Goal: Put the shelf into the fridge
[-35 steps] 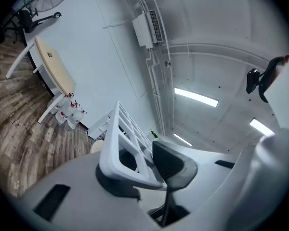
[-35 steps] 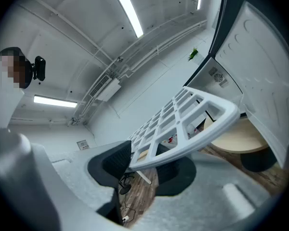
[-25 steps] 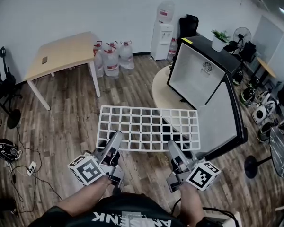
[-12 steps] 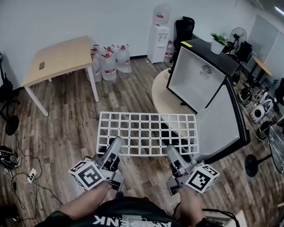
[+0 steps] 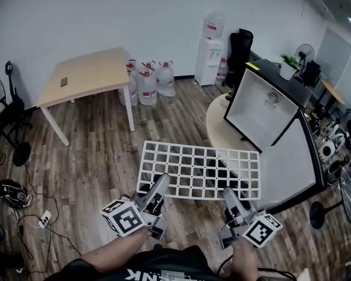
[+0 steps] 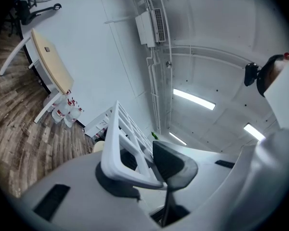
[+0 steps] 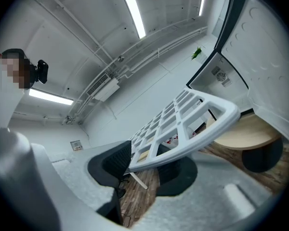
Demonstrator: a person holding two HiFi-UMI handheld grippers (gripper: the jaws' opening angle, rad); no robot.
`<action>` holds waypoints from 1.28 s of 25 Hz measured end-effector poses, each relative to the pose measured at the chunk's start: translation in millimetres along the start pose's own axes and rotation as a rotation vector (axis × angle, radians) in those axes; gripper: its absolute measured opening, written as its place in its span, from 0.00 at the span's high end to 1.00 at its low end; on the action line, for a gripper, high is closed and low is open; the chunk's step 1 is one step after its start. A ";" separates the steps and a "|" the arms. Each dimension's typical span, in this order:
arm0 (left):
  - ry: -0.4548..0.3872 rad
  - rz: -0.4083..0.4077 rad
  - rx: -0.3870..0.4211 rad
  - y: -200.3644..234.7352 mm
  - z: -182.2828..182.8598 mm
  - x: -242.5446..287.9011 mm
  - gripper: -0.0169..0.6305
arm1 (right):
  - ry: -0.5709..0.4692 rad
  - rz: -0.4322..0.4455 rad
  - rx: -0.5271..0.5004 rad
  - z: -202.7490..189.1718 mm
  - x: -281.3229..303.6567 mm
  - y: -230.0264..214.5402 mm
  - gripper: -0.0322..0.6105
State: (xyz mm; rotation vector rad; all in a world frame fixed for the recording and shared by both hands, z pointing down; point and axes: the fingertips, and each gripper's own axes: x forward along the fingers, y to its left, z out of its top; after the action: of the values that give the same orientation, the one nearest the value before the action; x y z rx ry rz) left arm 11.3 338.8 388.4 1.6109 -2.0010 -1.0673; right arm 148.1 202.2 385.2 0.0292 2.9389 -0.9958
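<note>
A white grid shelf hangs level above the wood floor, held by its near edge. My left gripper is shut on the near left part of that edge. My right gripper is shut on the near right part. In the left gripper view the shelf's rim is clamped between the jaws of my left gripper. The right gripper view shows the shelf pinched in my right gripper. The black fridge stands at the right with its white inside showing. Its door is swung open beside the shelf's right end.
The fridge sits on a round pale table. A wooden table, several water bottles, a water dispenser and a black chair line the far wall. Cables and a fan base lie at the left.
The scene has slid right and a little down in the head view. Both grippers keep the same hold on the shelf's near edge, and the shelf stays level beside the open door.
</note>
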 end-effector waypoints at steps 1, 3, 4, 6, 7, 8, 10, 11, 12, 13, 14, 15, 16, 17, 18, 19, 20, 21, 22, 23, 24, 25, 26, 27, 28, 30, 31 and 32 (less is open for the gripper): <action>0.001 -0.004 -0.004 3.4 3.0 0.6 0.82 | 0.001 -0.002 -0.002 -1.0 4.4 0.0 0.73; 0.000 -0.008 -0.011 11.1 9.2 0.0 0.82 | 0.005 -0.001 -0.004 -4.0 14.1 1.3 0.73; 0.001 -0.007 -0.011 14.5 11.6 -0.4 0.82 | 0.006 0.000 -0.005 -5.4 18.1 2.0 0.73; 0.004 -0.008 -0.008 20.1 13.9 1.1 0.82 | 0.002 0.000 -0.012 -6.7 23.5 1.0 0.73; 0.004 -0.010 -0.007 23.1 14.2 3.5 0.82 | -0.001 0.000 -0.015 -6.7 26.1 -1.3 0.73; 0.004 -0.012 -0.006 26.8 14.6 6.6 0.82 | -0.004 -0.001 -0.017 -6.9 29.3 -4.5 0.73; 0.009 -0.012 -0.003 35.7 16.9 14.9 0.82 | -0.007 0.000 -0.013 -7.1 38.8 -12.3 0.73; 0.013 -0.010 -0.001 40.1 19.0 20.1 0.82 | -0.006 0.002 -0.009 -6.3 44.7 -16.7 0.73; 0.016 -0.007 0.002 44.0 21.5 26.1 0.82 | -0.005 0.003 -0.003 -4.7 51.1 -21.4 0.73; 0.018 -0.003 0.006 47.7 24.2 32.8 0.82 | -0.004 0.005 0.004 -2.1 57.8 -26.5 0.73; 0.019 0.001 0.009 51.0 27.0 40.4 0.82 | -0.006 0.007 0.010 1.5 64.5 -31.8 0.73; 0.020 0.004 0.012 54.1 29.4 48.8 0.82 | -0.008 0.008 0.016 5.7 70.8 -37.5 0.73; 0.023 0.006 0.015 57.0 31.6 58.0 0.82 | -0.011 0.009 0.020 10.5 76.9 -43.7 0.73; 0.025 0.006 0.018 60.0 33.6 68.3 0.82 | -0.013 0.011 0.021 16.0 83.2 -50.5 0.73; 0.027 0.007 0.021 63.5 35.5 79.6 0.82 | -0.014 0.014 0.022 22.2 90.1 -58.2 0.73; 0.029 0.008 0.024 67.6 36.9 91.8 0.82 | -0.015 0.016 0.022 28.5 97.5 -67.1 0.73; 0.032 0.011 0.027 72.6 37.9 105.0 0.82 | -0.018 0.016 0.022 34.6 105.0 -77.0 0.73; 0.037 0.014 0.029 78.2 38.0 118.8 0.82 | -0.021 0.014 0.024 40.1 112.1 -88.0 0.73; 0.045 0.016 0.029 83.9 37.0 133.0 0.82 | -0.025 0.010 0.026 45.2 118.3 -99.4 0.73; 0.054 0.014 0.028 89.2 34.6 146.6 0.82 | -0.028 0.004 0.026 49.8 123.0 -111.1 0.73; 0.061 0.010 0.027 94.0 30.9 159.4 0.82 | -0.030 -0.001 0.026 53.8 126.2 -122.8 0.73; 0.067 0.004 0.026 98.4 26.3 171.6 0.82 | -0.033 -0.005 0.025 57.6 128.3 -134.5 0.73; 0.074 -0.001 0.026 102.5 21.8 183.5 0.82 | -0.037 -0.010 0.026 61.3 130.2 -145.9 0.73; 0.081 -0.002 0.026 106.2 18.2 195.5 0.82 | -0.043 -0.016 0.030 65.5 132.3 -156.8 0.73; 0.089 -0.002 0.026 109.2 15.6 207.7 0.82 | -0.049 -0.023 0.035 70.4 134.8 -167.0 0.73; 0.105 -0.003 0.024 112.6 12.5 232.8 0.82 | -0.058 -0.037 0.042 83.2 140.0 -185.6 0.73; 0.113 -0.005 0.023 113.2 11.5 245.5 0.82 | -0.062 -0.043 0.046 90.9 142.5 -194.0 0.73; 0.120 -0.010 0.023 113.3 10.8 258.1 0.82 | -0.065 -0.049 0.049 98.6 144.9 -201.8 0.73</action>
State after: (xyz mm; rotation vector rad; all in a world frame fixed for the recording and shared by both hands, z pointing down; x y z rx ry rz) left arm -146.2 106.8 419.3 1.6576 -1.9354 -0.9310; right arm 0.2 -17.2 423.4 -0.0731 2.8690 -1.0546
